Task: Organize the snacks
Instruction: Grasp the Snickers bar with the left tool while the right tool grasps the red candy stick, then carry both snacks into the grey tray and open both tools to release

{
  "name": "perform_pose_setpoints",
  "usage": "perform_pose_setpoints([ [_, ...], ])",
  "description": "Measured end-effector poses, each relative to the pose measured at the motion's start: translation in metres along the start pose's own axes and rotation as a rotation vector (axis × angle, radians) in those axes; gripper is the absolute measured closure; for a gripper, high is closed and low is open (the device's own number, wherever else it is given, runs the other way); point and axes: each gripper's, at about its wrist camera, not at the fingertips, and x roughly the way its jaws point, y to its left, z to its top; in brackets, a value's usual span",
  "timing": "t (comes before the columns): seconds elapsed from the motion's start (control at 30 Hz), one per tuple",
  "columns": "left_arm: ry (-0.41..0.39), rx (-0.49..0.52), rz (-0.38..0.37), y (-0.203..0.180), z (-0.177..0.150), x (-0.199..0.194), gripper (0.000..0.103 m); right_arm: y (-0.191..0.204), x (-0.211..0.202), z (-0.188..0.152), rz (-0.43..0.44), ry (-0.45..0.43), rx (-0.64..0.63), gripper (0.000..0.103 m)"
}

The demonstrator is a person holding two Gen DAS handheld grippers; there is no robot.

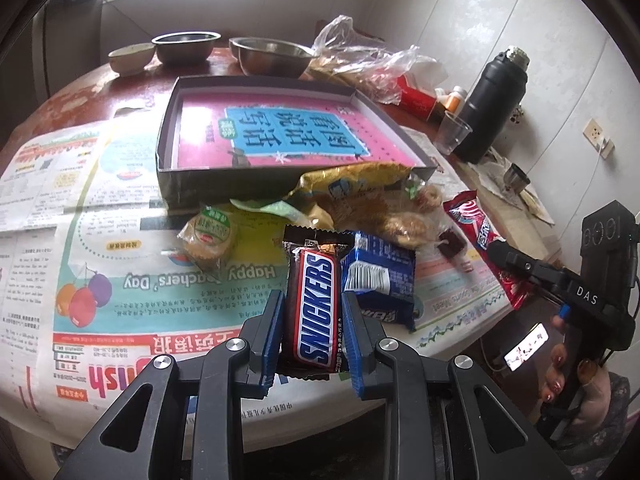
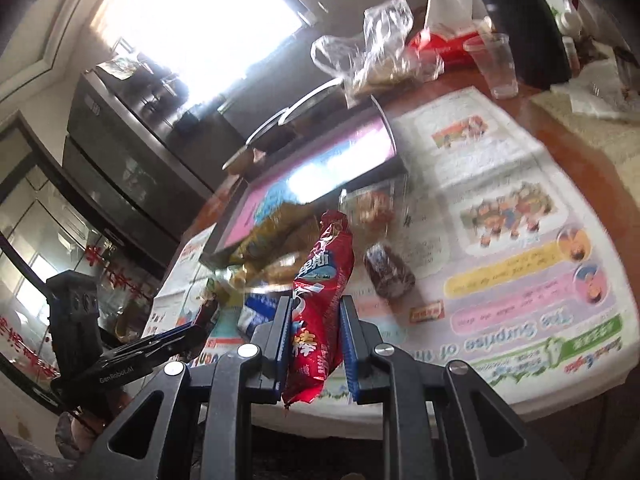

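Your left hand-held gripper (image 1: 312, 316) is clamped on the Snickers bar (image 1: 316, 304), pads on its 2 long sides, with the bar running straight out along the fingers. That lengthwise hold keeps it from swinging and should let it slide flat into the box. Your right hand-held gripper (image 2: 314, 334) is clamped on the red snack stick pack (image 2: 320, 300), gripped near its lower end so most of the wrapper stands out beyond the fingers; in my judgement that long overhang may droop or twist in transit.

The open cardboard box (image 1: 176, 128) sits on the newspaper-covered bench (image 1: 100, 208) just behind the snack pile, with only a pink-and-blue printed sheet in it, so it reads as the sorting target. The rest of the snacks lie loose in front of its near wall: the blue wafer pack (image 1: 380, 276) just beside the Snickers bar, the round green-labelled biscuit pack (image 1: 210, 236), the gold crisp bag (image 1: 360, 184) leaning against the box wall, and a small dark wrapped sweet (image 1: 452, 242).

Both holds look secure. Sorting is at an early stage: no snack is in the box yet.
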Motion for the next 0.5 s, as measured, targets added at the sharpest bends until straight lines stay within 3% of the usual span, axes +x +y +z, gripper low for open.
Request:
perform_pose_setpoints([
  [0.5,-0.071,-0.014,0.018,0.003,0.037,-0.007,0.074,0.02,0.01,0.031,-0.049,-0.052,-0.115,0.08],
])
